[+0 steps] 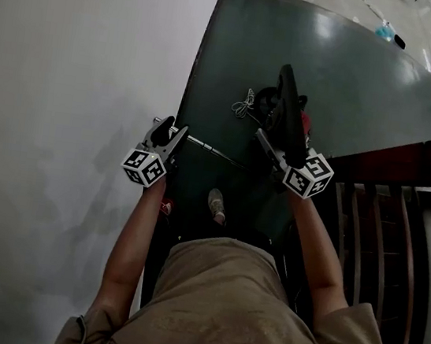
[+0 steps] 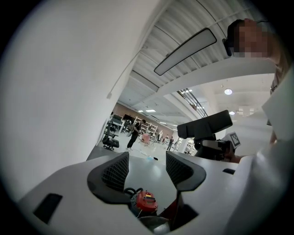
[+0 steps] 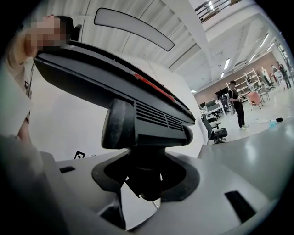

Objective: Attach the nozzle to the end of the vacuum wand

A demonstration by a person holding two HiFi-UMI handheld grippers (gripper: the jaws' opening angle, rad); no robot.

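1. My right fingers are clenching the nozzle by its neck, so it's picked up.
2. My left fingers are hanging released, empty.
3. The wand is lying on the worktop between both grippers, not yet joined.

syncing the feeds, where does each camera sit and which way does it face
Head view: on the head, steeply down at the table; torso, arms, left hand-held gripper, right hand-held gripper.
Left gripper view: on the left one, across the table; open jaws show.
Right gripper view: on the right one, toward the room; jaws shut on the nozzle.
Shared: all three show the nozzle.
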